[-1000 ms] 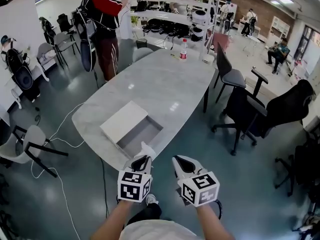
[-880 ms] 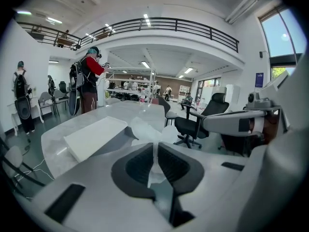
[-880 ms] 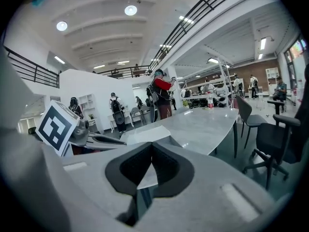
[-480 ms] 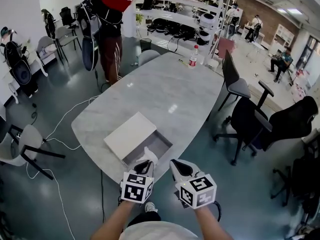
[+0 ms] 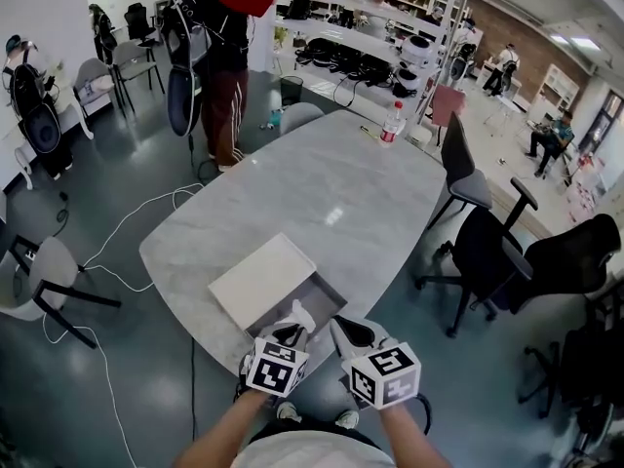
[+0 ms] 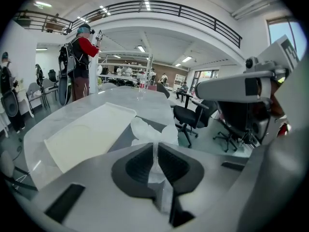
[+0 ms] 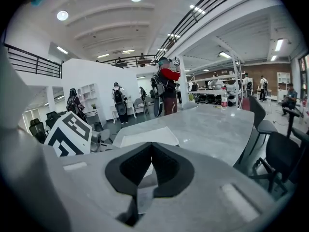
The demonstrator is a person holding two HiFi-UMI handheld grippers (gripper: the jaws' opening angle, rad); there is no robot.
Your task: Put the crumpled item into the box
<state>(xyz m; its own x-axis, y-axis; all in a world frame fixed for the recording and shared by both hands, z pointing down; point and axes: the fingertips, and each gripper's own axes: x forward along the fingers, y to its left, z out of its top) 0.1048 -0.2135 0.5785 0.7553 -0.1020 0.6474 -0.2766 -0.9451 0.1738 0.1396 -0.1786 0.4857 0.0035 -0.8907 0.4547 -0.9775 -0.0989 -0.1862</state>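
A shallow grey box (image 5: 314, 292) lies open near the front edge of the marble table (image 5: 331, 193), with its white lid (image 5: 261, 279) half over it on the left. My left gripper (image 5: 293, 331) is shut on a crumpled white item (image 5: 301, 314) and holds it over the box's near edge. In the left gripper view the crumpled item (image 6: 150, 133) sticks up from the pinched jaws of the left gripper (image 6: 155, 151), with the lid (image 6: 87, 137) beyond it. My right gripper (image 5: 343, 331) hovers just to the right, shut and empty; in its own view the right gripper (image 7: 150, 149) shows its jaws meeting.
A water bottle (image 5: 392, 123) stands at the table's far end. A person (image 5: 226, 57) in a red and black jacket stands beyond the far left corner. Black office chairs (image 5: 487, 252) stand to the right, a white chair (image 5: 39, 276) and cables (image 5: 117, 242) lie on the left floor.
Both grippers have come closer to the box. The crumpled item, held throughout, now hangs over the box's near edge. The right gripper stays shut beside it.
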